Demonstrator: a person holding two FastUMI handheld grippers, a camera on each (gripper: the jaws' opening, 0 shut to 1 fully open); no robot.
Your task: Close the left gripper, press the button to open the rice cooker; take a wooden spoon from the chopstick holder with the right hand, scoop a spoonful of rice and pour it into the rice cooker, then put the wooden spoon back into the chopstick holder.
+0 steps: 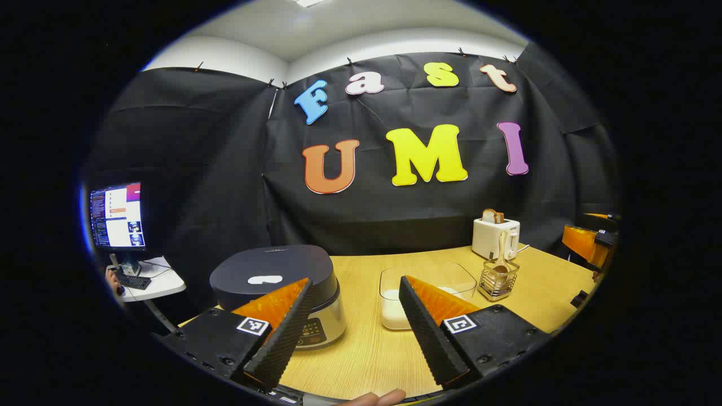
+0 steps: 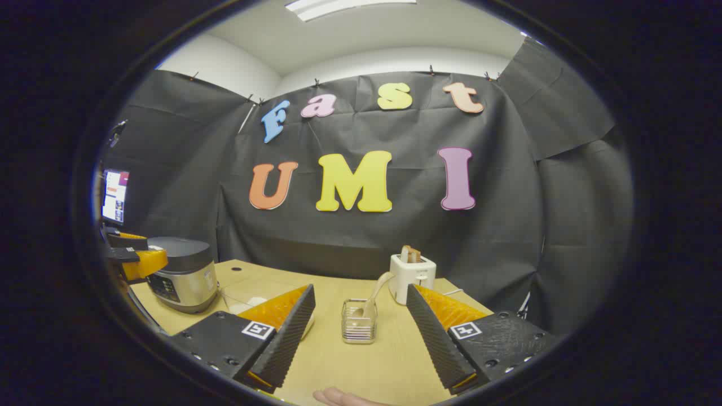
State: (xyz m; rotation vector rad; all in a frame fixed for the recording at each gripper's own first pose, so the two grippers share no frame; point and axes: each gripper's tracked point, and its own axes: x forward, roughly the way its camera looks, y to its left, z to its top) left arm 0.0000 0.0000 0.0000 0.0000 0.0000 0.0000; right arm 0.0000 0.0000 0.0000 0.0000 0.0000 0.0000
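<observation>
The rice cooker (image 1: 271,279) (image 2: 183,273) sits at the table's left with its dark lid down. A clear container of white rice (image 1: 431,282) (image 2: 248,296) stands beside it. To the right, the wire chopstick holder (image 1: 499,282) (image 2: 359,322) holds the wooden spoon (image 1: 501,251) (image 2: 377,290) upright. My left gripper (image 1: 355,282) is open, hovering in front of the cooker and the container. My right gripper (image 2: 361,290) is open too, with the holder straight ahead between its fingers and some way off. Each gripper also appears in the other's view, the right (image 1: 586,242) and the left (image 2: 138,256).
A white toaster (image 1: 495,237) (image 2: 413,273) with bread in it stands behind the holder. A monitor (image 1: 117,215) and keyboard sit on a small side table at the far left. A hand (image 1: 378,399) (image 2: 338,397) shows at the bottom edge. The wooden tabletop (image 1: 361,349) lies in front.
</observation>
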